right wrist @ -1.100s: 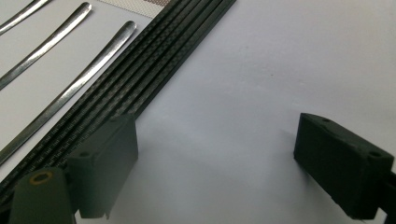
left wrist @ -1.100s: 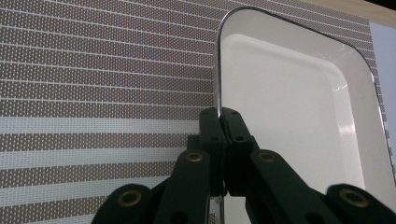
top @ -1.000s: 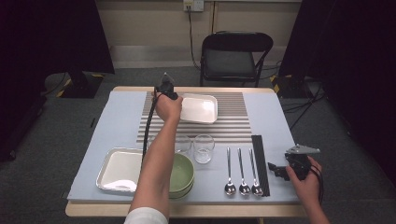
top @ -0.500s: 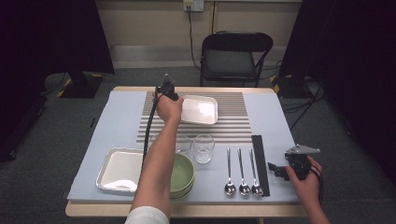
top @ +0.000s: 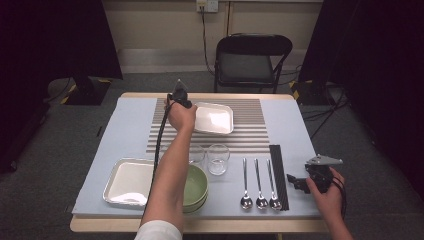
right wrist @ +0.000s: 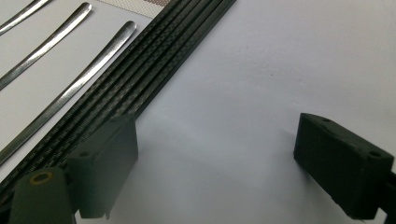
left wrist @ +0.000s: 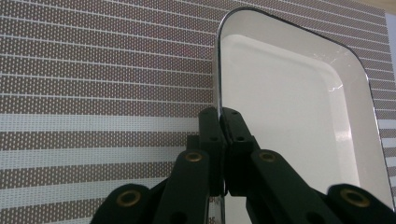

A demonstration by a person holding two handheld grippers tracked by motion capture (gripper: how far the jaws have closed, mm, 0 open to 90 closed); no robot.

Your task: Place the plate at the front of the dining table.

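A white square plate (top: 215, 119) lies on the striped mat (top: 250, 136) at the back of the table. My left gripper (top: 180, 99) stands over the plate's left edge. In the left gripper view the plate (left wrist: 289, 107) has its thin rim pinched between the jaws of that gripper (left wrist: 223, 114), which is shut on it. At the table's right front, my right gripper (top: 296, 182) rests low over the blue cloth. In the right gripper view it (right wrist: 215, 154) is open with nothing between its jaws, just right of the black chopsticks (right wrist: 154, 70).
Three spoons (top: 259, 182) lie left of the chopsticks (top: 279, 175). Two clear glasses (top: 218, 159) stand mid-table, stacked green bowls (top: 196, 187) and a metal tray (top: 127, 181) at the front left. A black folding chair (top: 250, 60) stands behind the table.
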